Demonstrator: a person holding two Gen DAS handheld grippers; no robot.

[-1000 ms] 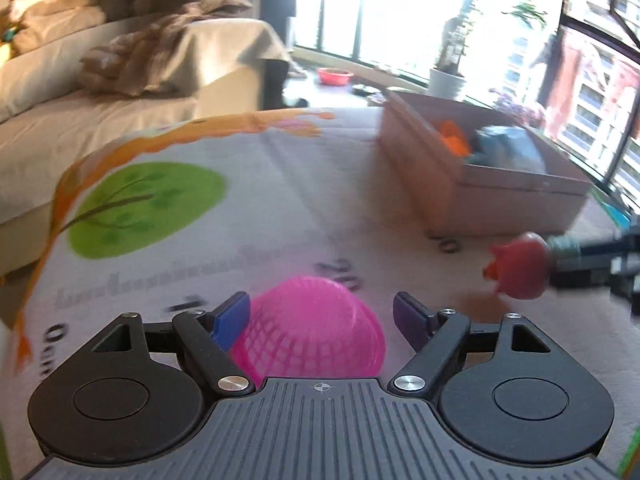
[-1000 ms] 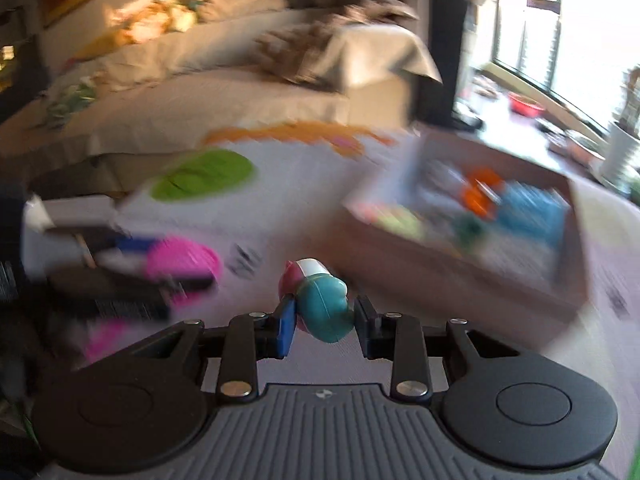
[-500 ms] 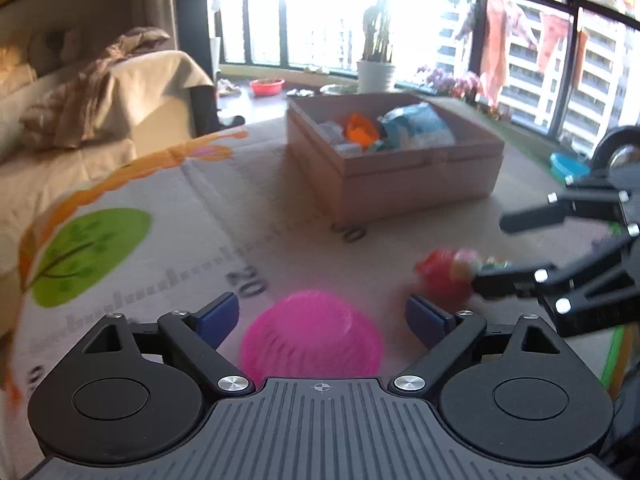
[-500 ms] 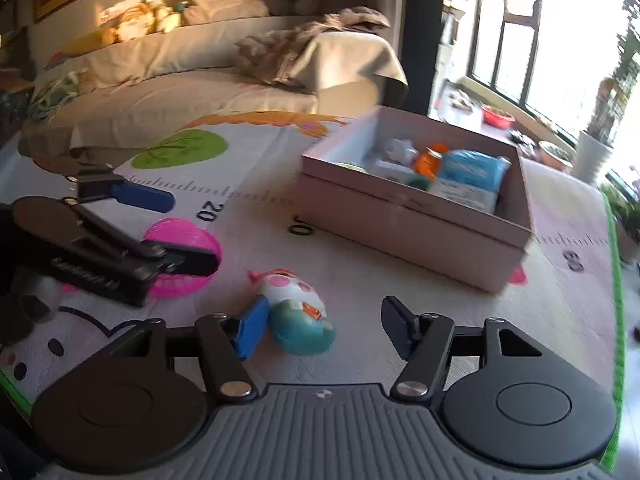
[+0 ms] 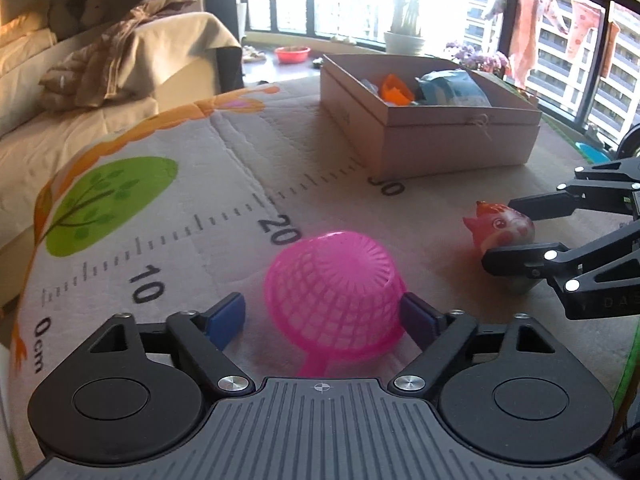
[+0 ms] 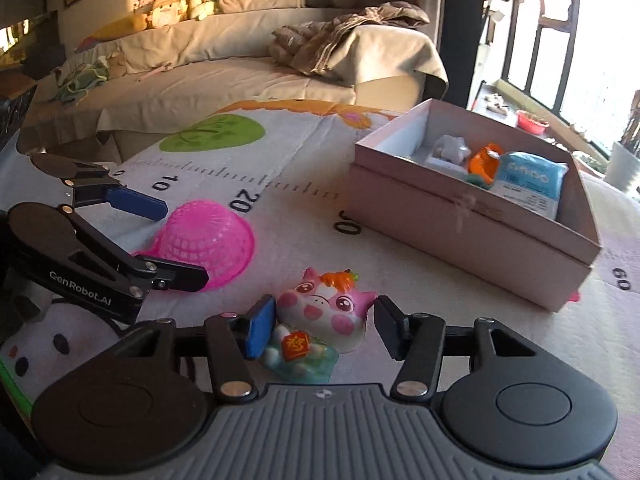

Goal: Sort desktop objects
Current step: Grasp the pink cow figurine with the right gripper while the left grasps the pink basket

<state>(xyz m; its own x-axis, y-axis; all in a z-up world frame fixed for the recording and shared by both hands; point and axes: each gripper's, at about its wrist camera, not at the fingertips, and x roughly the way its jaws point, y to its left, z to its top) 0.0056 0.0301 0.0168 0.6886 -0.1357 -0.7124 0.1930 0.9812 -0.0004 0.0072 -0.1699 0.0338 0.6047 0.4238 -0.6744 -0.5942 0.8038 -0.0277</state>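
A pink mesh strainer [image 5: 334, 296] lies upside down on the mat, between the fingers of my open left gripper [image 5: 322, 316]; it also shows in the right wrist view [image 6: 206, 240]. A pink pig toy [image 6: 320, 320] lies on the mat between the fingers of my open right gripper [image 6: 320, 326]; it shows in the left wrist view [image 5: 502, 230] too. Neither gripper grips its object. A pink cardboard box [image 6: 472, 216] holds a blue packet [image 6: 530, 184], an orange item and a white item.
The mat [image 5: 200, 208] has a printed ruler and a green tree. A sofa [image 6: 224, 68] with blankets and plush toys stands behind. Windows and a potted plant [image 5: 404, 36] are at the far right. The mat's green edge [image 5: 626, 364] is close on the right.
My right gripper carried the pig toy down, then opened; the toy now rests on the mat. My left gripper opened wider around the strainer and turned towards the box.
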